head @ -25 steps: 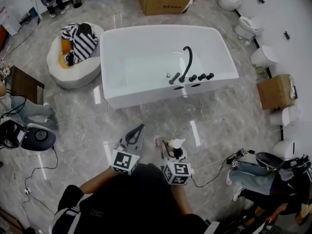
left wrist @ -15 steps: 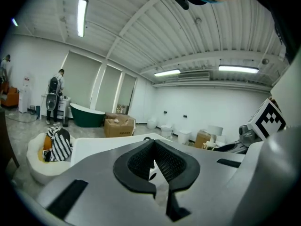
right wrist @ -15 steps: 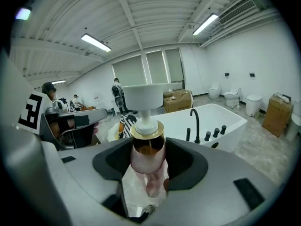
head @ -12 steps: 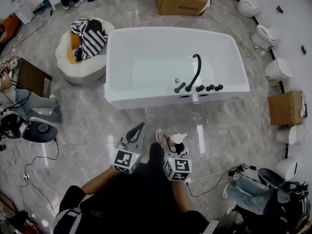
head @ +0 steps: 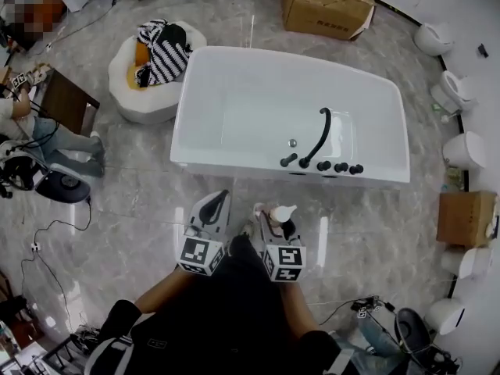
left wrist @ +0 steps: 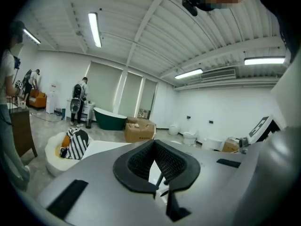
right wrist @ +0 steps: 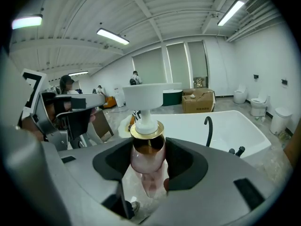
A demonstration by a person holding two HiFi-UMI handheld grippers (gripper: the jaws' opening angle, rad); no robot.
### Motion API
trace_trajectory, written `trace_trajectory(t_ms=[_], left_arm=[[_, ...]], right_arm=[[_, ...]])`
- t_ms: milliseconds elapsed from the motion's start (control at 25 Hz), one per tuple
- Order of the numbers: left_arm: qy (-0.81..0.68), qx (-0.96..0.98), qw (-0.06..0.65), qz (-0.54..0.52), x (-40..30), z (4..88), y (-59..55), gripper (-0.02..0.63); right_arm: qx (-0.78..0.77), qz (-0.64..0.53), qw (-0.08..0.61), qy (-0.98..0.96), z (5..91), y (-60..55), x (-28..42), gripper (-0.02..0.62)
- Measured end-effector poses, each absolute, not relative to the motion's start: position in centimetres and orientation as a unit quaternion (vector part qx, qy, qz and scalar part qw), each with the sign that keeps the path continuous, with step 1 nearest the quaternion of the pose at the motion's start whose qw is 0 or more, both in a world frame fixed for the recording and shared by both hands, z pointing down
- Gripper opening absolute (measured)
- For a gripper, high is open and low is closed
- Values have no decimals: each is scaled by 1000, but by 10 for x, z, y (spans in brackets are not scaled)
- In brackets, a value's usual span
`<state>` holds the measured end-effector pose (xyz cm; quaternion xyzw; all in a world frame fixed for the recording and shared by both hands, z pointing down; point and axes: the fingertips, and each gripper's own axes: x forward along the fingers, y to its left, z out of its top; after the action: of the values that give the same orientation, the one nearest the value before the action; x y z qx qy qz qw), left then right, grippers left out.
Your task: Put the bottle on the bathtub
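Note:
A pink pump bottle point(head: 283, 213) with a white pump head and a gold collar stands upright between the jaws of my right gripper point(head: 275, 223), which is shut on it. In the right gripper view the bottle point(right wrist: 148, 157) fills the gap between the pads. My left gripper point(head: 216, 208) is shut and holds nothing; it hangs level with the right one, just to its left. The white bathtub point(head: 187, 108) lies ahead of both grippers, a strip of marble floor away. Its black faucet point(head: 319, 137) and knobs sit on the near rim, also visible in the right gripper view point(right wrist: 207, 128).
A round white seat with striped cloth point(head: 148, 80) stands left of the tub. One cardboard box point(head: 326, 5) sits behind it, another point(head: 462, 217) at the right. Toilets point(head: 461, 148) line the right wall. A seated person point(head: 31, 139) and cables occupy the left floor.
The whole view has shifted: the bathtub now sits closer to the grippers. Both grippers keep the same pose, the right one still shut on the bottle.

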<state>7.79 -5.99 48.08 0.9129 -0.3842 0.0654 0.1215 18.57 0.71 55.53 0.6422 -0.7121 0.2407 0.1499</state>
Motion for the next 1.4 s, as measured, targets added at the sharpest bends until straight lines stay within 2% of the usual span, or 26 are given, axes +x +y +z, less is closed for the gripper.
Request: trace_trajectory(t_ms=[320, 800, 1400], left_arm=[[-415, 900, 119, 69, 78, 483, -94, 15], [-369, 918, 122, 72, 103, 490, -183, 15], [-375, 915, 123, 78, 105, 498, -251, 15]], right_arm=[[633, 255, 168, -712, 584, -47, 209, 215], [640, 271, 206, -689, 640, -135, 218, 215], [632, 316, 265, -656, 749, -203, 238, 215]])
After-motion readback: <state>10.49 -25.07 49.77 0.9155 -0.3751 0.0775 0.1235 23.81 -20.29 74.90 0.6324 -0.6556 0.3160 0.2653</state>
